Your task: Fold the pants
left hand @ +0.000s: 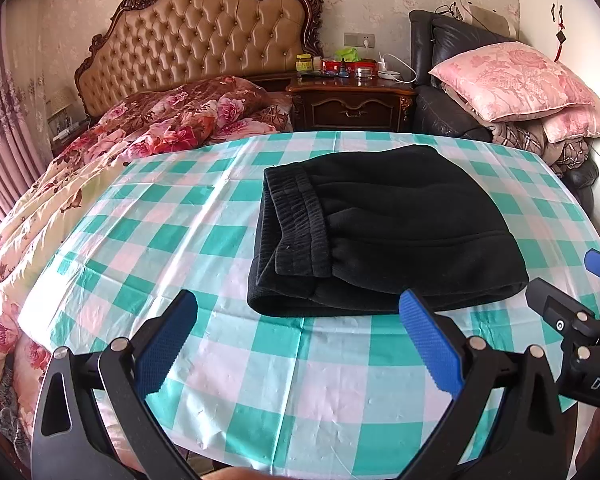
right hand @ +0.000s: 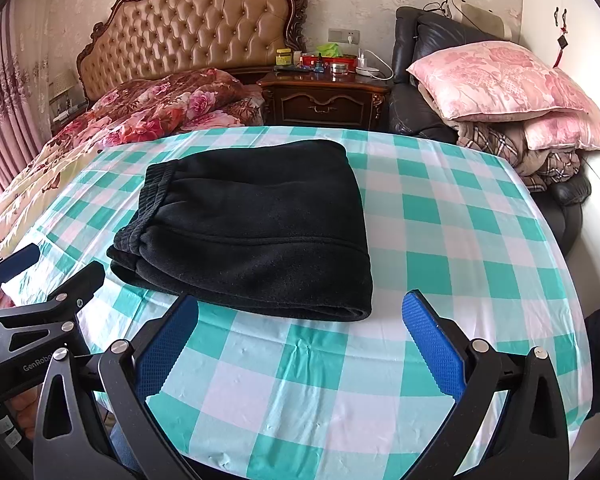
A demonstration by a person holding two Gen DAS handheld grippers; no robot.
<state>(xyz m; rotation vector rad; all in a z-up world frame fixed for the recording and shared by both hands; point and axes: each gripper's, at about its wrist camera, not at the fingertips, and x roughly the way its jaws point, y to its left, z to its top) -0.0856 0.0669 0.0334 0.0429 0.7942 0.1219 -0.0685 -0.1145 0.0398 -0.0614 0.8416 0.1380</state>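
Note:
Black pants (left hand: pixel 384 232) lie folded into a compact rectangle on the green-and-white checked tablecloth (left hand: pixel 228 380), waistband on the left side. They also show in the right wrist view (right hand: pixel 252 232). My left gripper (left hand: pixel 300 312) is open and empty, hovering just in front of the pants' near edge. My right gripper (right hand: pixel 300 312) is open and empty, also in front of the near edge, towards its right end. The right gripper shows at the right edge of the left wrist view (left hand: pixel 572 292), and the left gripper shows at the left edge of the right wrist view (right hand: pixel 48 268).
The table (right hand: pixel 460 240) stands beside a bed with a floral quilt (left hand: pixel 120 140) and tufted headboard. A wooden nightstand (left hand: pixel 352 100) with small items is behind. A dark leather chair holds pink pillows (left hand: pixel 512 80) at the back right.

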